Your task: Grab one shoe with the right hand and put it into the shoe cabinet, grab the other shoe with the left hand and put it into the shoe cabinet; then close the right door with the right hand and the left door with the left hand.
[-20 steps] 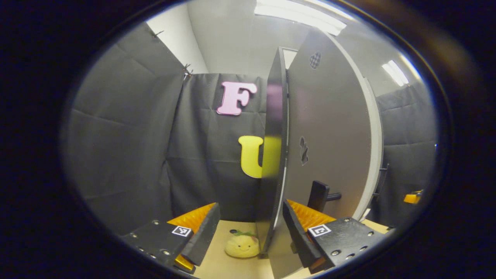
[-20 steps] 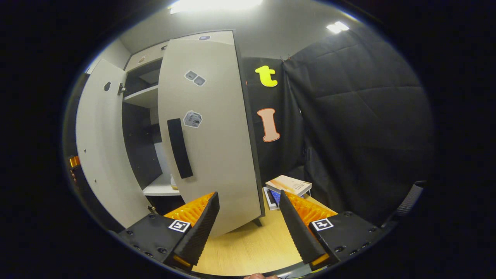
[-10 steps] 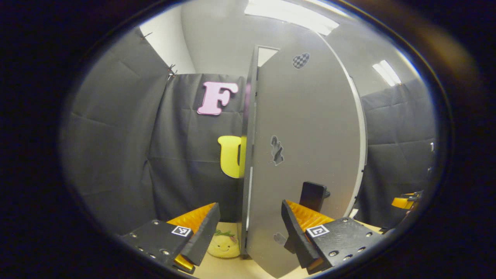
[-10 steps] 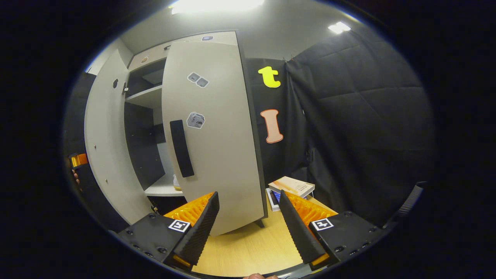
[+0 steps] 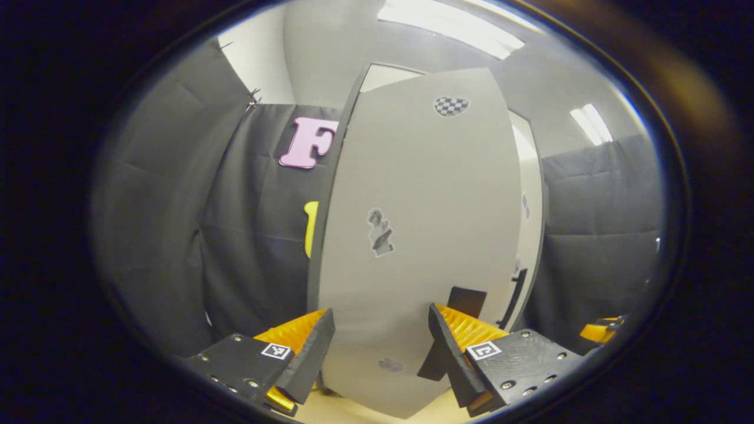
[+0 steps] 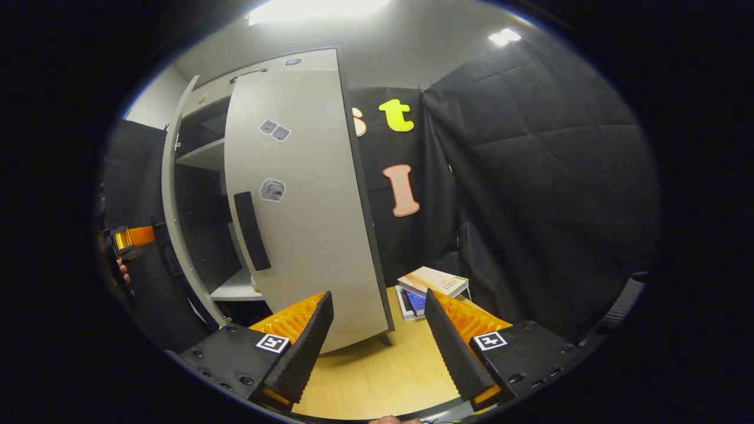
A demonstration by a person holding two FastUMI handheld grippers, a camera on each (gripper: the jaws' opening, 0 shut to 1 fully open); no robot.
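The cabinet's left door [image 5: 424, 224] stands close in front of my left gripper [image 5: 380, 315], which is open with nothing between its fingers. The door's black handle [image 5: 468, 300] is just beyond the right finger. In the right gripper view the cabinet [image 6: 206, 159] shows its right door [image 6: 300, 194] part shut, with a black handle [image 6: 252, 231]. The left door [image 6: 171, 206] is seen edge-on, and the left gripper [image 6: 126, 238] is behind it in a hand. My right gripper [image 6: 377, 297] hangs open over the wooden table [image 6: 377, 377], apart from the right door.
A stack of books [image 6: 433, 281] lies on the table right of the cabinet. Black cloth walls close in on both sides. A white shelf [image 6: 235, 290] shows low in the gap between the doors.
The left door has swung toward shut and now faces the left gripper's camera, hiding the yellow plush toy. The gap between the doors has narrowed. The right gripper has barely moved.
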